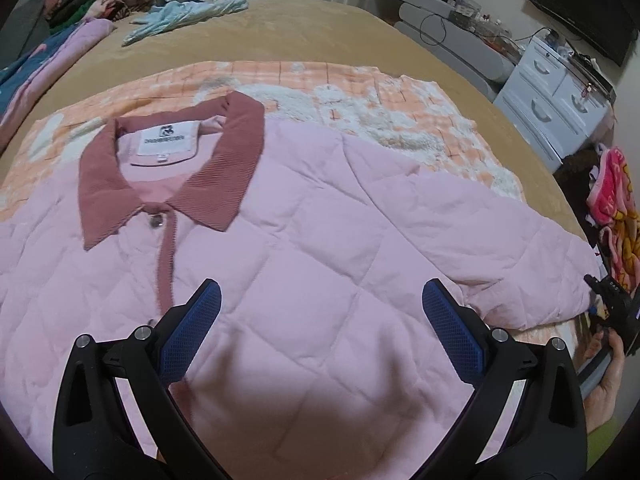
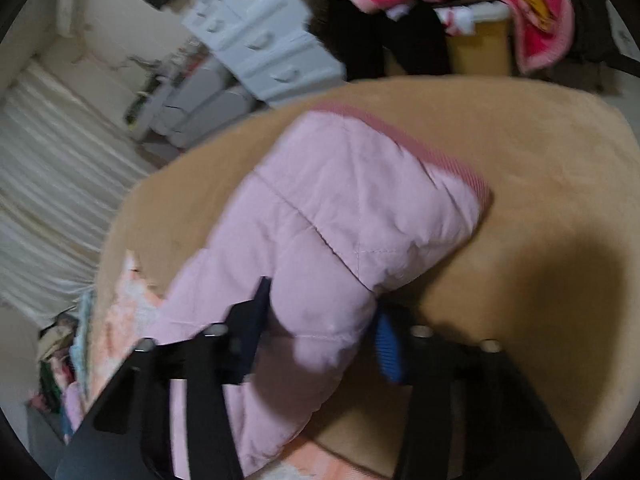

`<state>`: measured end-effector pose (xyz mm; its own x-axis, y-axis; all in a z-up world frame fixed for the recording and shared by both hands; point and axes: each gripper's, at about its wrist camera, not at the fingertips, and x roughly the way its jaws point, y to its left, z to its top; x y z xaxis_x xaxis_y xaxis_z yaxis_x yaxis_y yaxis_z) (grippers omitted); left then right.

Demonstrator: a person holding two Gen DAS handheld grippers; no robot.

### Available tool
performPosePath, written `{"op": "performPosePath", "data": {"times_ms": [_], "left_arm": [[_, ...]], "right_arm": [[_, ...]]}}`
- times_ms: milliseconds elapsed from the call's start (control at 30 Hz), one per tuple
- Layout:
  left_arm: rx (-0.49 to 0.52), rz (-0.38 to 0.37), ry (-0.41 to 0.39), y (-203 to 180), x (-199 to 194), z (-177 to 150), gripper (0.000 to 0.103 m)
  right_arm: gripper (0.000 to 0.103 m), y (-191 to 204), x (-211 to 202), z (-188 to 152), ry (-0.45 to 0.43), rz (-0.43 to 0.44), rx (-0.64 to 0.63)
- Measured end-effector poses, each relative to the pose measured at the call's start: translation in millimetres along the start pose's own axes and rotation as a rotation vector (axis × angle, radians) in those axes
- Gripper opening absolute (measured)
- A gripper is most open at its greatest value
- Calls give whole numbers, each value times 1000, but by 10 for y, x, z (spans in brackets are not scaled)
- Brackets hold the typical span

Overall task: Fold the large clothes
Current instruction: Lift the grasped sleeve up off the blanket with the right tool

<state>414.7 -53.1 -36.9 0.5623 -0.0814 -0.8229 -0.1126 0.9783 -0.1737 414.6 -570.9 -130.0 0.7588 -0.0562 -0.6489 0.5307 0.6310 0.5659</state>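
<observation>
The right wrist view is blurred, yet the right gripper (image 2: 320, 320) shows its jaws clamped on the sleeve (image 2: 340, 220) of the pink quilted jacket (image 1: 304, 232), which lies flat on an orange blanket (image 1: 400, 92) over the tan bed (image 1: 320, 28); the left gripper (image 1: 320, 308) hangs above it, jaws wide apart, white drawers (image 1: 560, 92) beside the bed

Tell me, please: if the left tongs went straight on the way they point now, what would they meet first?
Most likely the front of the pink quilted jacket, which lies directly beyond the open left tongs; nothing is between them.
</observation>
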Motion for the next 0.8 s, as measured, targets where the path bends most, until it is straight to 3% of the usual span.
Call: {"op": "performPosePath", "data": {"times_ms": [133, 333, 467, 800], "left_arm": [[6, -1, -24, 84, -166, 22, 95], [-2, -22, -61, 216, -491, 84, 95], [1, -29, -86, 311, -755, 136, 95], [-35, -62, -143, 593, -1264, 251, 95]], "right_arm": [[25, 337, -279, 22, -73, 111, -109], [23, 962, -942, -89, -184, 266, -325], [23, 1348, -1318, -222, -228, 317, -443], [22, 2314, -1866, -606, -231, 392, -636]]}}
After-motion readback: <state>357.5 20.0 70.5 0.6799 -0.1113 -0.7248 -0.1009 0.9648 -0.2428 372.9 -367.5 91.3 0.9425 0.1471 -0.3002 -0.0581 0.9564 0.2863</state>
